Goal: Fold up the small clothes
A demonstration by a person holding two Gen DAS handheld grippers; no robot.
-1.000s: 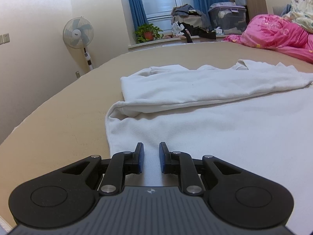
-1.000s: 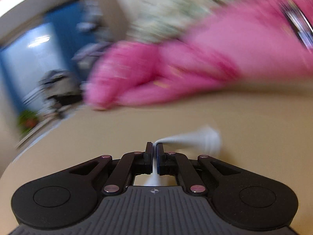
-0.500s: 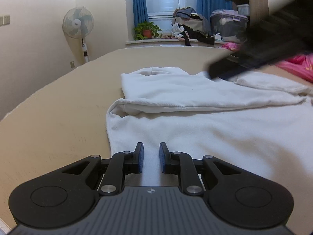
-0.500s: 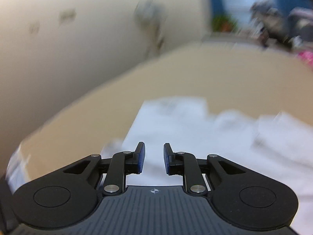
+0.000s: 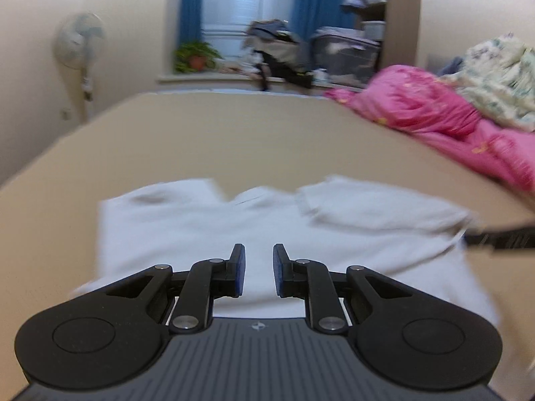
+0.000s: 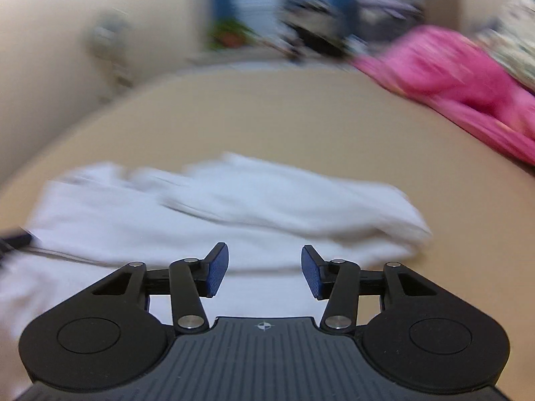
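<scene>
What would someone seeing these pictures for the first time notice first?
First, the white cotton garment, partly folded and spread across the tan bed surface just ahead of both claws. Next, the bright pink crumpled quilt heaped at the bed's far right. Both the left claw and the right claw stand open above the cloth, gripping nothing.

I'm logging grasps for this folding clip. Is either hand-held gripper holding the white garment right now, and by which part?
Nothing is held. The left hand-held gripper and right hand-held gripper are both open above the white garment.
</scene>
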